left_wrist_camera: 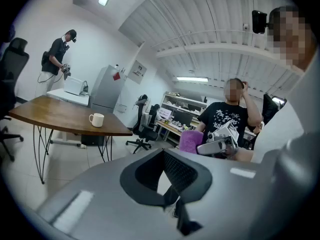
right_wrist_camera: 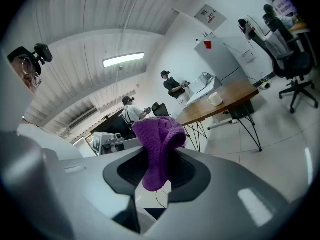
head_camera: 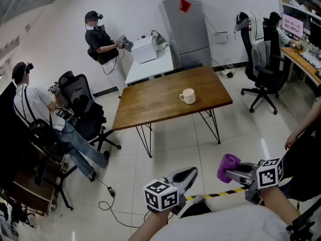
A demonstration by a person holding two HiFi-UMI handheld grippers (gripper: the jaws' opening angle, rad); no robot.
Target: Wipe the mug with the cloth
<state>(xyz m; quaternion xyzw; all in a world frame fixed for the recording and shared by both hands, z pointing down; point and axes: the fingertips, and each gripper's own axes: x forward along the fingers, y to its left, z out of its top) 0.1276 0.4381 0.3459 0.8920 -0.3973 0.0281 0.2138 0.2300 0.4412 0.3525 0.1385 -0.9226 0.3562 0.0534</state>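
Note:
A white mug [head_camera: 188, 96] stands near the right end of a brown wooden table [head_camera: 150, 102], a few steps ahead of me. The same mug [left_wrist_camera: 96, 119] and table [left_wrist_camera: 45, 115] lie at the left of the left gripper view; in the right gripper view the mug [right_wrist_camera: 215, 99] is small and far off. My right gripper [head_camera: 225, 172] is shut on a purple cloth [head_camera: 227, 166], which bunches up between its jaws [right_wrist_camera: 159, 146]. My left gripper [head_camera: 192, 173] is shut with nothing in it, held low and close to my body [left_wrist_camera: 172, 191].
Several people with grippers sit or stand around the room [head_camera: 100, 39], [head_camera: 35, 104]. Black office chairs [head_camera: 83, 107], [head_camera: 263, 64] flank the table. A grey cabinet [head_camera: 185, 31] and a white table [head_camera: 150, 64] stand behind it. A cable [head_camera: 113, 205] and yellow-black tape [head_camera: 225, 192] lie on the tiled floor.

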